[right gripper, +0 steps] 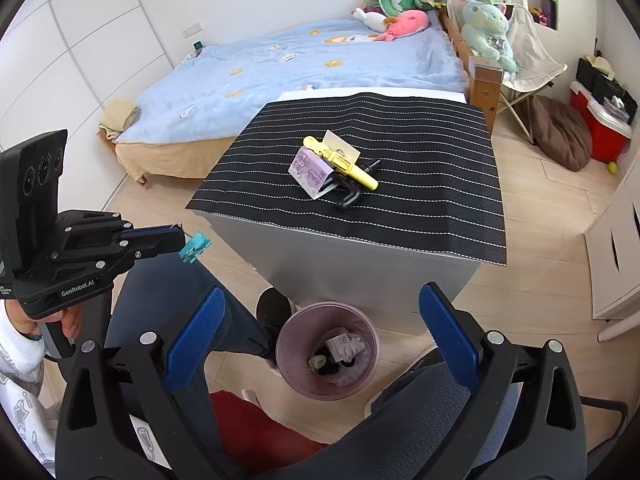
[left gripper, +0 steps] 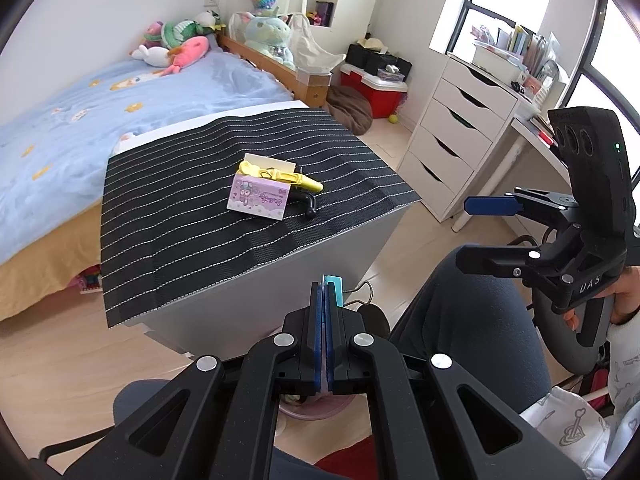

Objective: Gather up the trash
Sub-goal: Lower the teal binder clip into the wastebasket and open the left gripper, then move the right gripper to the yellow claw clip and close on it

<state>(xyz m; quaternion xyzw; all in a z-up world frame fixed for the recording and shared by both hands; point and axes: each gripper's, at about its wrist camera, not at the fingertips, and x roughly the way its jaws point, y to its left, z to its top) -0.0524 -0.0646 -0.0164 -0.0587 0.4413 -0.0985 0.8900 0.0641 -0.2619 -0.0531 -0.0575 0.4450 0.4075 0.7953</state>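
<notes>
A teal binder clip (right gripper: 195, 249) sits clenched in the left gripper (right gripper: 176, 240), above-left of the pink bin (right gripper: 298, 380) — already holding scraps. The right gripper (right gripper: 320, 336) hangs released; the purple box (left gripper: 258, 196) and yellow clip (left gripper: 280, 176) remain ahead on the table (left gripper: 180, 216).

Teal binder clip (right gripper: 195, 249) pinched mid-air, purple box (left gripper: 258, 196), yellow clip (left gripper: 280, 176) on mat
</notes>
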